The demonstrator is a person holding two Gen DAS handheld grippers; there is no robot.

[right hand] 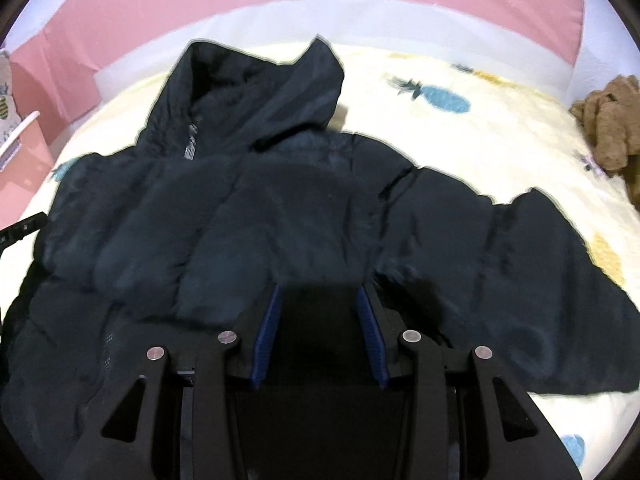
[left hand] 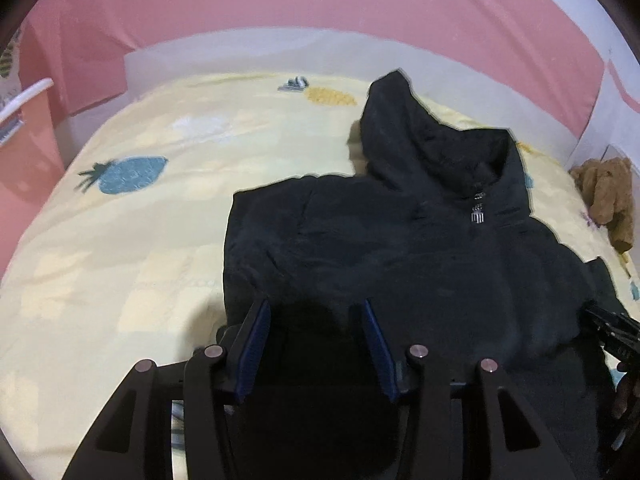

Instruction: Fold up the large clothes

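Partly done: jacket [right hand: 240, 220] spread on bed [left hand: 120, 240], mid-frame; one sleeve seems tucked in, the other [right hand: 520, 260] splayed lower right, body unfolded. Left claw [left hand: 316, 344] and right claw [right hand: 320, 332] half-spread over dark cloth; grip indiscernible.

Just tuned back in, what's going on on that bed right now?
A person is working a dark hooded puffer jacket laid front-up on a pineapple-print bedspread, with a handheld tool in each hand. The left tool and the right tool both sit at the jacket's near hem with dark fabric between their fingers; whether the pads pinch it is unclear. The left side already looks folded in, while the right sleeve lies spread out. A brown plush toy sits at the far right.
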